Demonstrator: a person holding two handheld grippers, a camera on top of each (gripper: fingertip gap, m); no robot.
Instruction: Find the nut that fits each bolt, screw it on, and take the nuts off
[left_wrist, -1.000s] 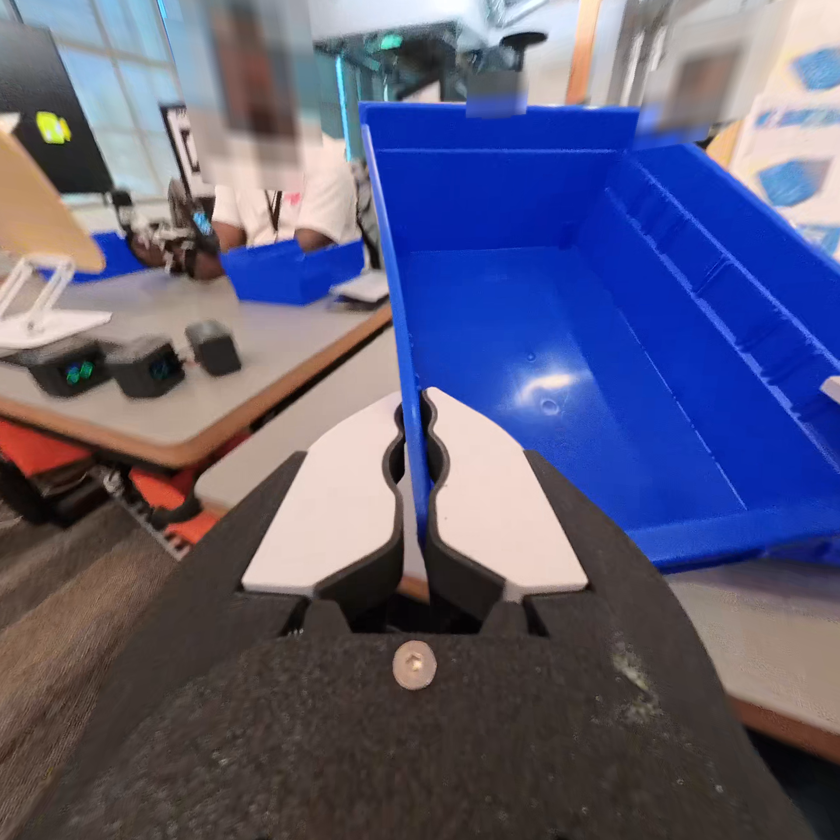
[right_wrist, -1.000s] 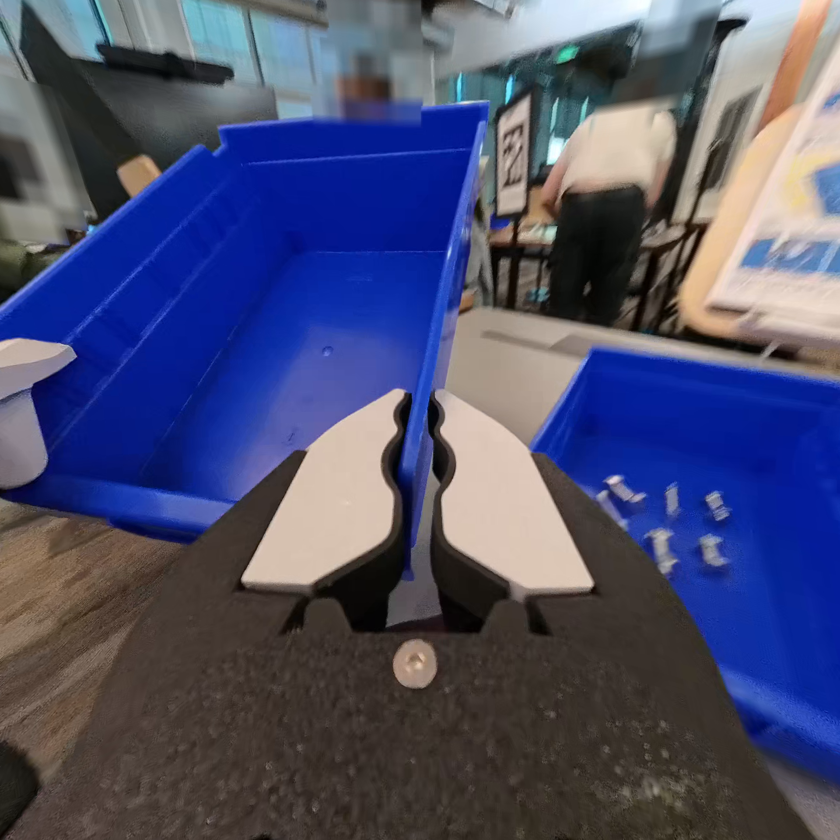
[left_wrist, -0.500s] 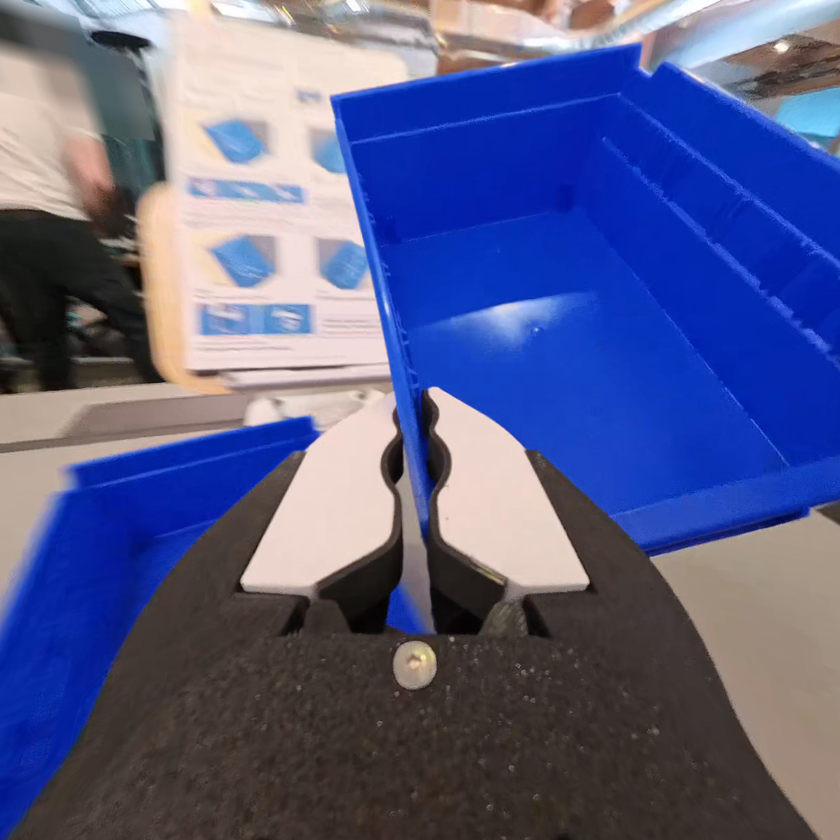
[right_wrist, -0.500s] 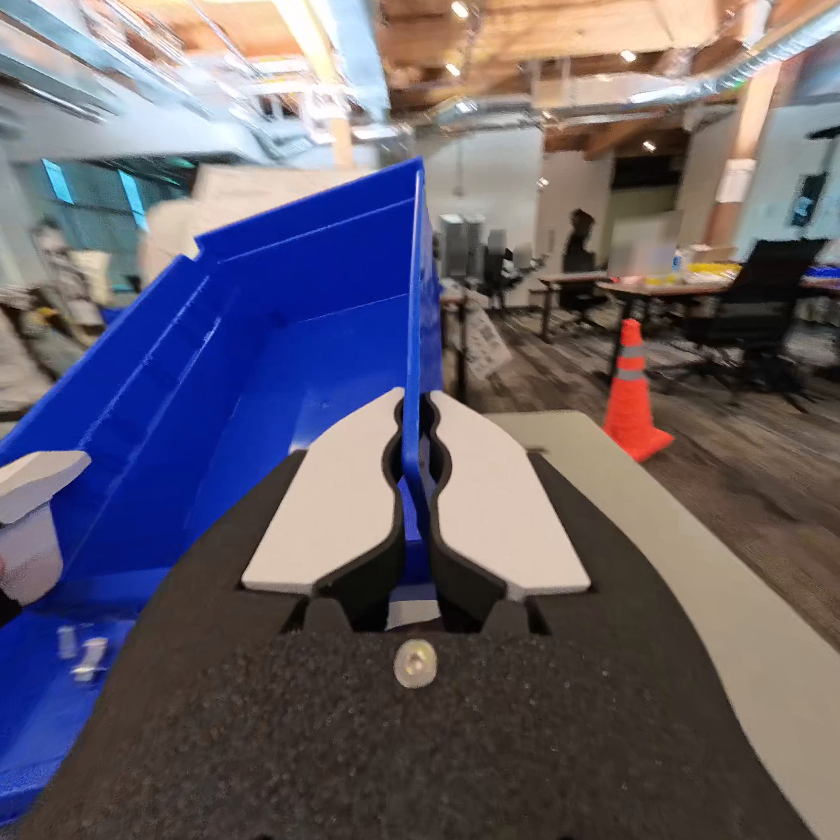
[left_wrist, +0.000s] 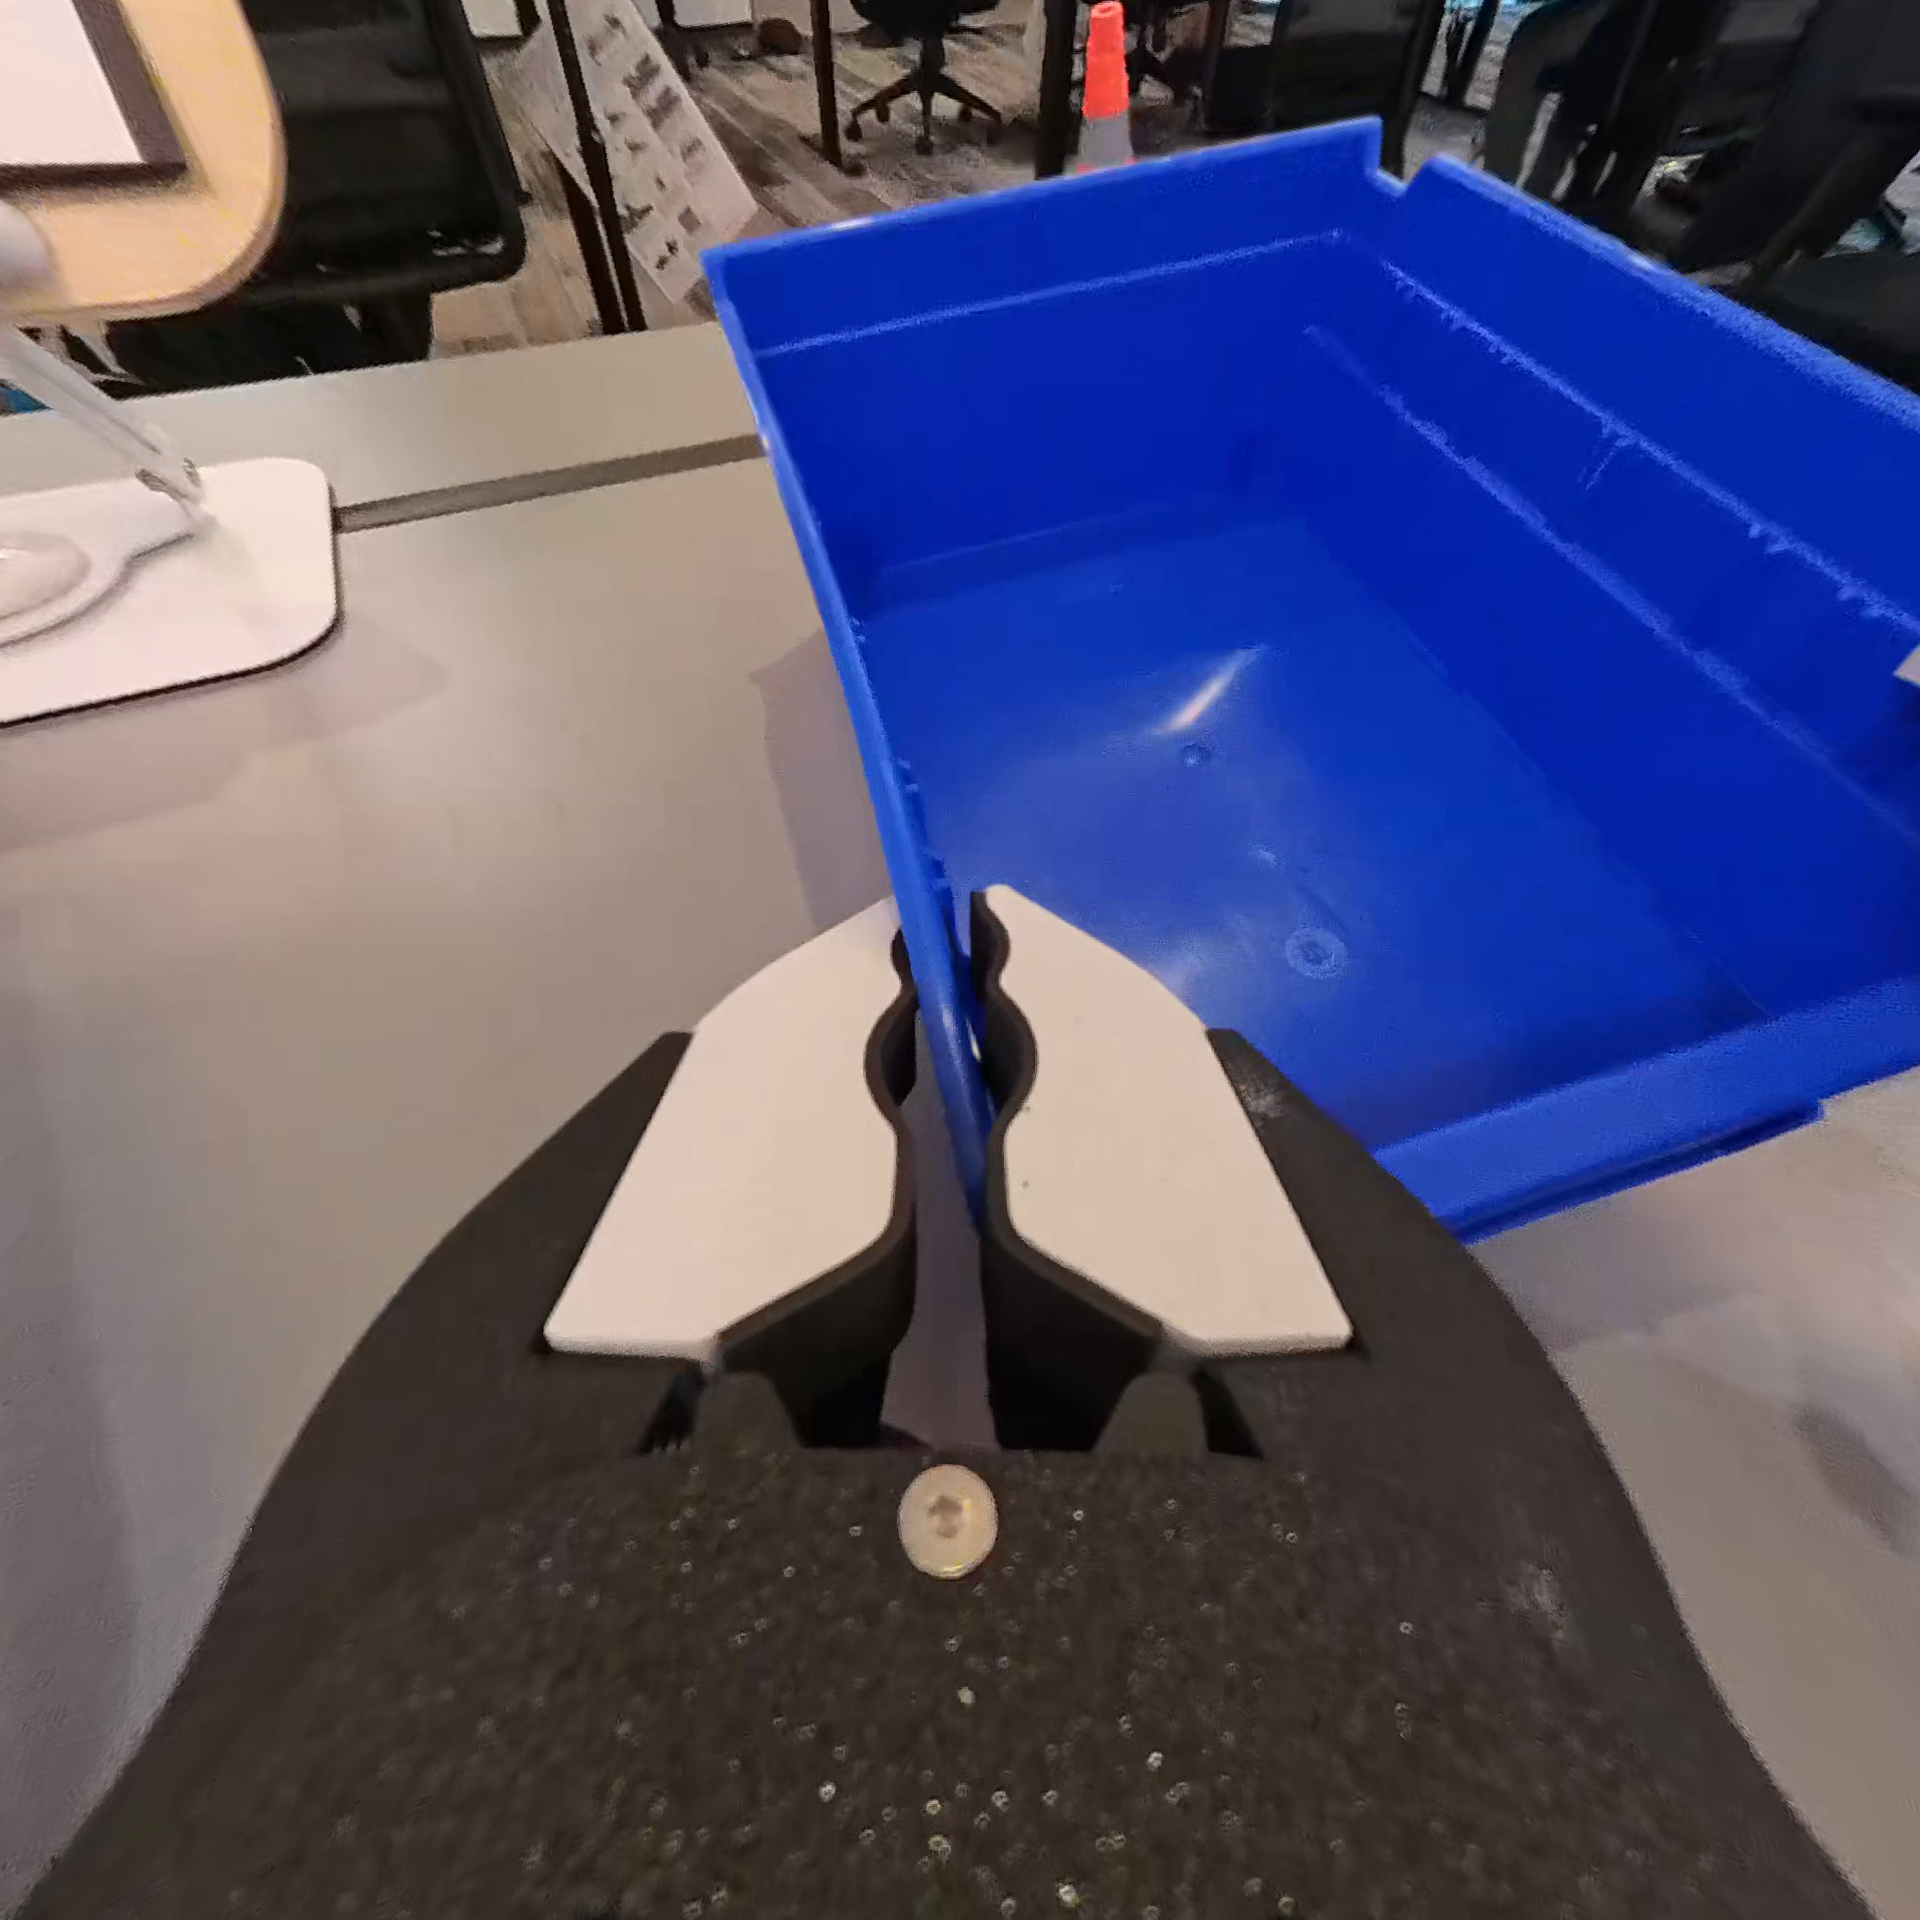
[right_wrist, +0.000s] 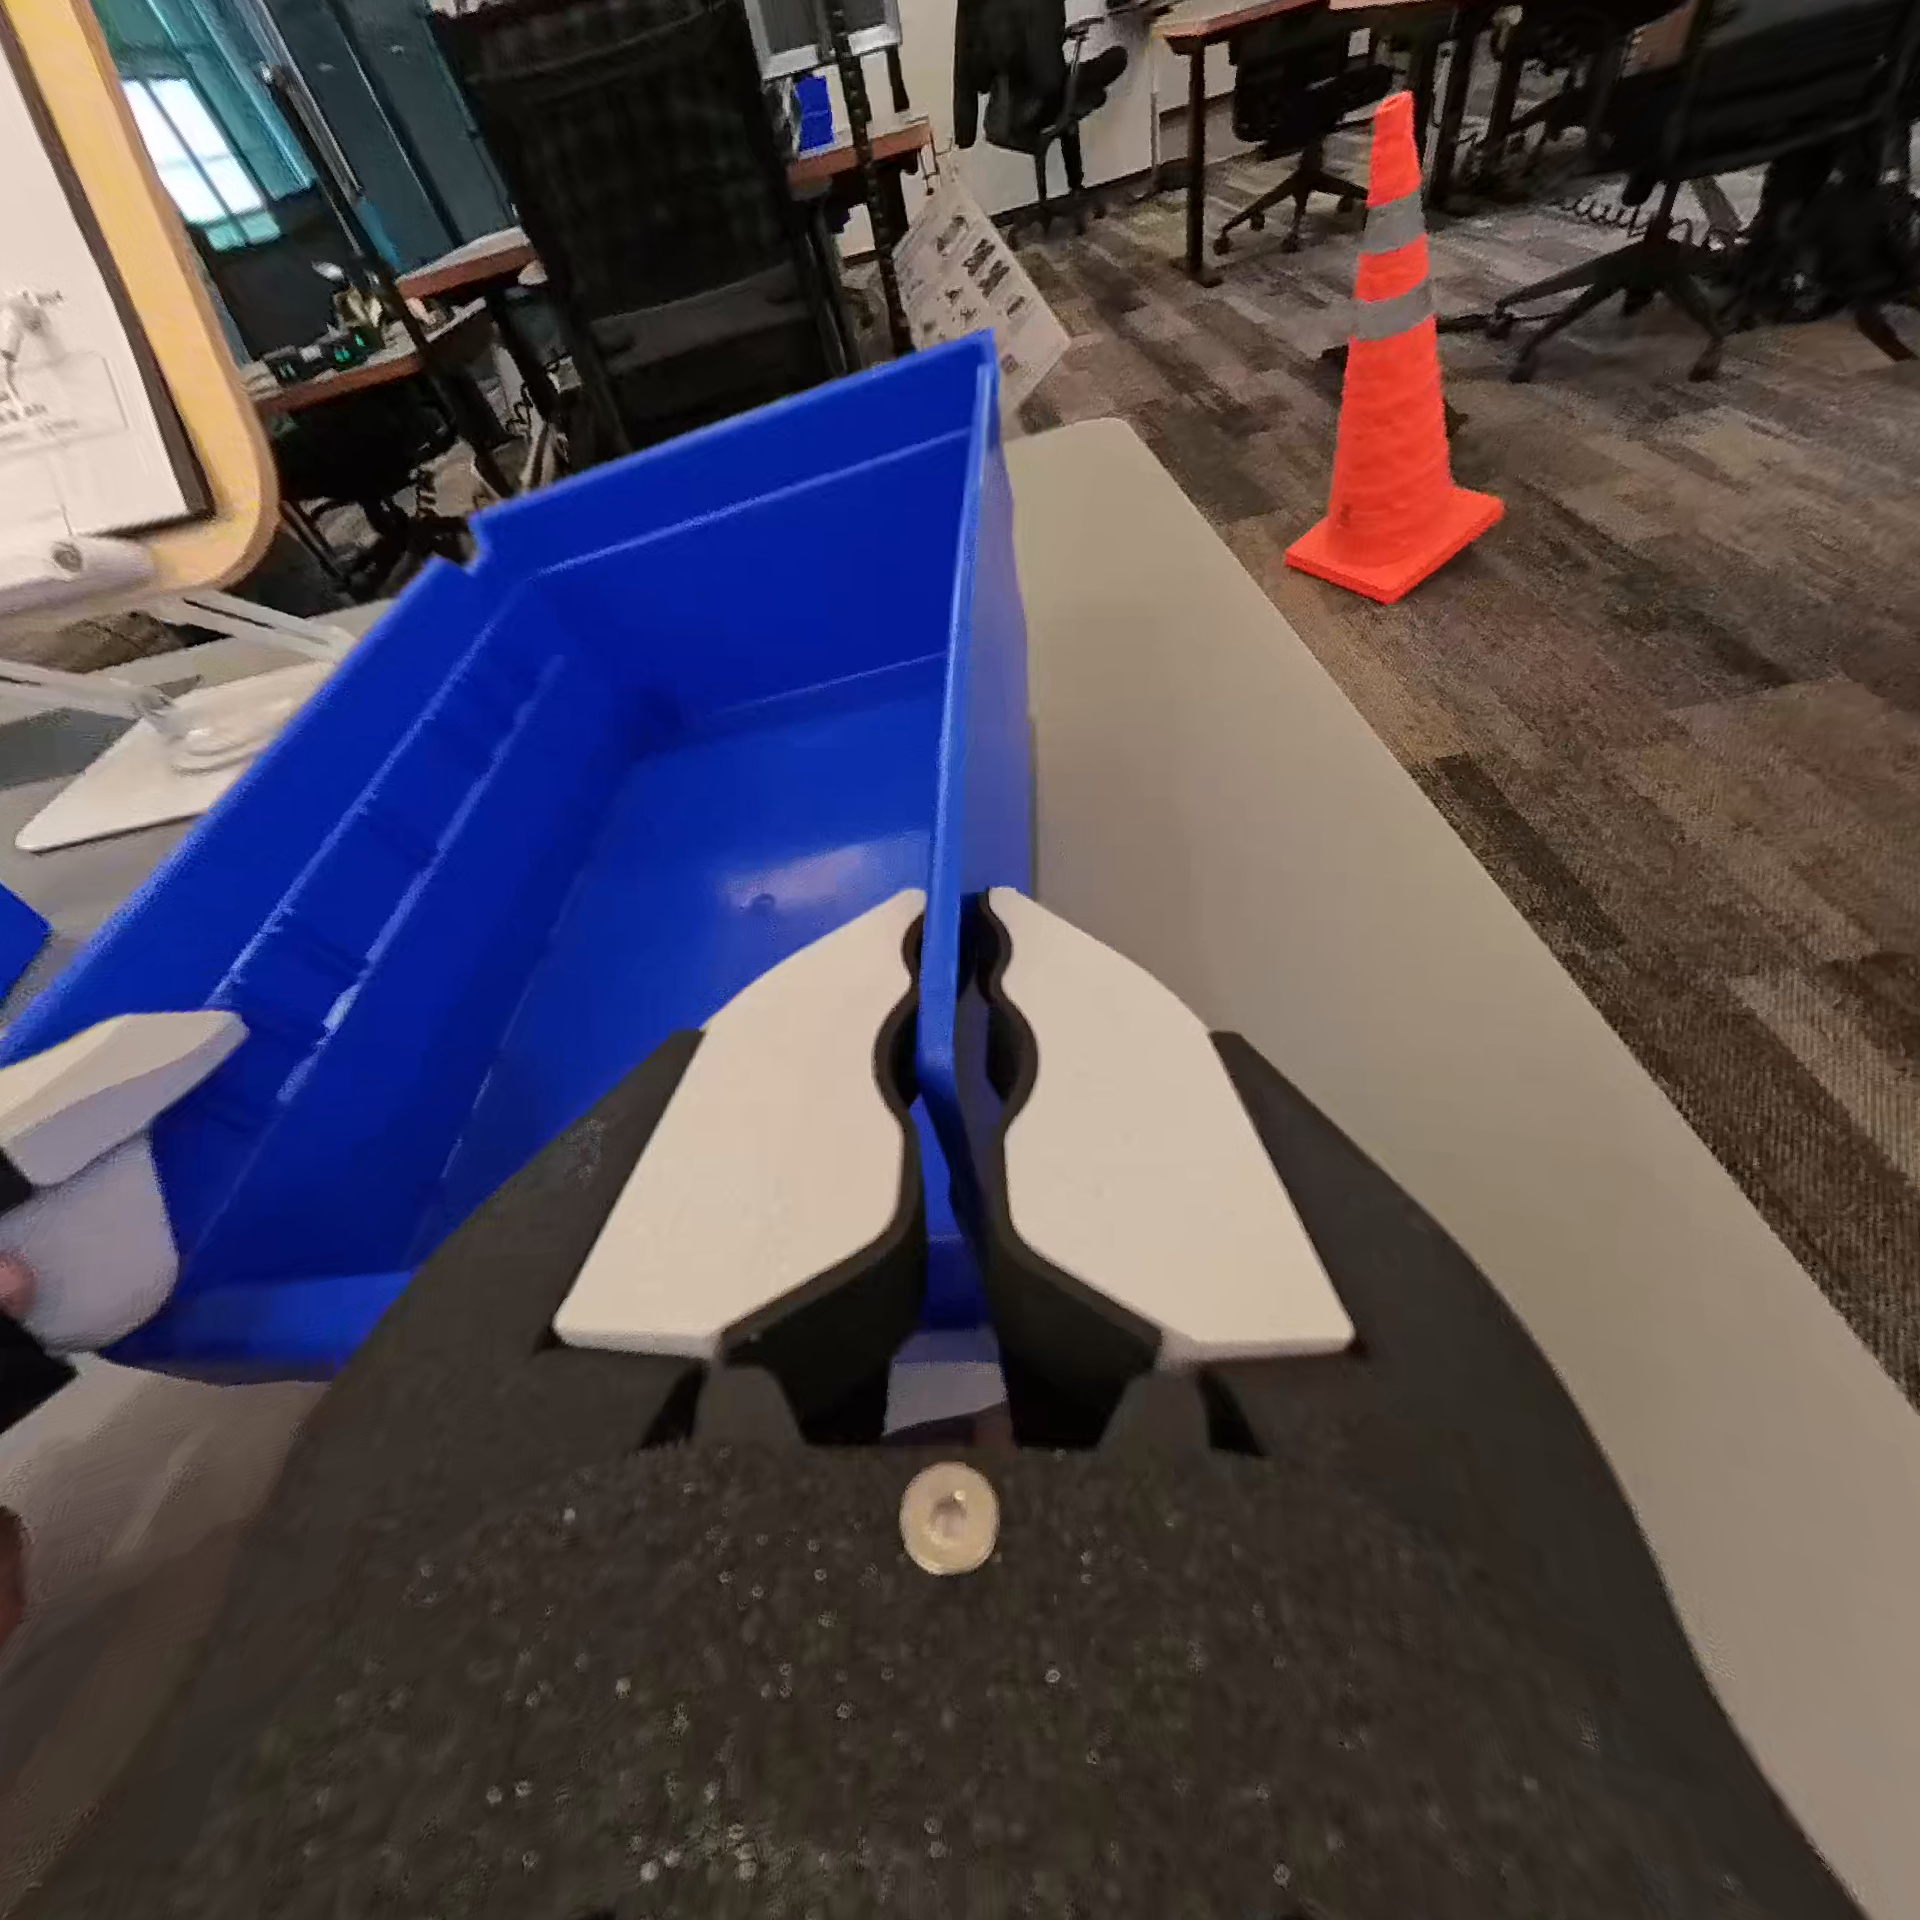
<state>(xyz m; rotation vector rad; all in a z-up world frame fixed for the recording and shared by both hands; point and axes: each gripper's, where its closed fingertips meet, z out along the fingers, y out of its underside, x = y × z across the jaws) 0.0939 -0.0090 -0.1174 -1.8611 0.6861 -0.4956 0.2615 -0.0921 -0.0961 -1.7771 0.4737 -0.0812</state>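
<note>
left wrist view: my left gripper (left_wrist: 940, 914) is clamped on the left side wall of a blue bin (left_wrist: 1226, 436), one white finger (left_wrist: 769, 1122) outside the wall and the other inside. the bin's floor shows bare and glossy, with no nuts or bolts in sight in either view. the bin sits tilted over a grey table (left_wrist: 364, 883), its near lip angled across the frame. a white stand base (left_wrist: 208, 582) rests on the table to the far left, well apart from the bin, and a tan-edged board (left_wrist: 197, 177) hangs above it. an orange cone (left_wrist: 1103, 83) stands on the floor beyond the bin's far wall.

right wrist view: my right gripper (right_wrist: 954, 914) pinches the bin's (right_wrist: 727, 582) opposite side wall the same way, the thin blue wall running straight up between its fingers. at the left edge, a white finger of my left gripper (right_wrist: 104, 1081) is pressed against the far wall. the table (right_wrist: 1299, 935) runs along the right of the bin, and the cone (right_wrist: 1387, 364) stands on the patterned carpet past its edge. office chairs and desks fill the background, too blurred to tell more.
</note>
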